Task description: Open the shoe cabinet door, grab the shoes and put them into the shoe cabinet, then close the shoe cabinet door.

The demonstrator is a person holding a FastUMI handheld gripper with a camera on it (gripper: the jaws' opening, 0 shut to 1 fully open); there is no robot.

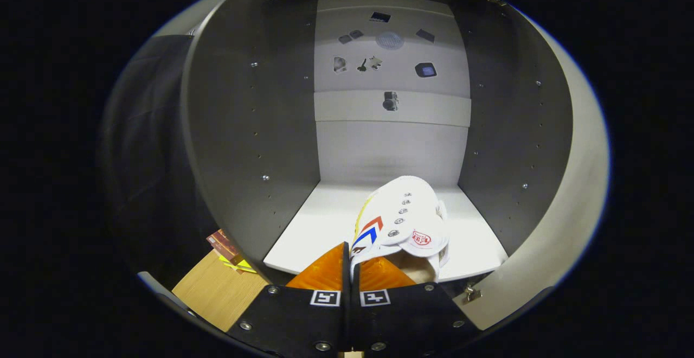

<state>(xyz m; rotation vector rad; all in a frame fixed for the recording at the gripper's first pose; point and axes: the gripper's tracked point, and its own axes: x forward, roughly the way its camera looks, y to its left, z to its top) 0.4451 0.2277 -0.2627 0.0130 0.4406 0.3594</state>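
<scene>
Claw (349, 263) nearest, its two orange fingers (324, 274) pressed almost together, pinching the edge of a white shoe (404, 222) with red and blue chevrons. Shoe hangs just ahead of the fingers, over the front of the shoe cabinet's white shelf (314, 228). Grey side walls (244, 130) rise either side of the shoe; beyond it, the pale back panel (390, 152). Left of the cabinet, lower down, a wooden surface (211, 293).

Gripper (349, 271): two orange fingers (325, 274) on black plates, each with a square white marker (silver screws along edges).
</scene>
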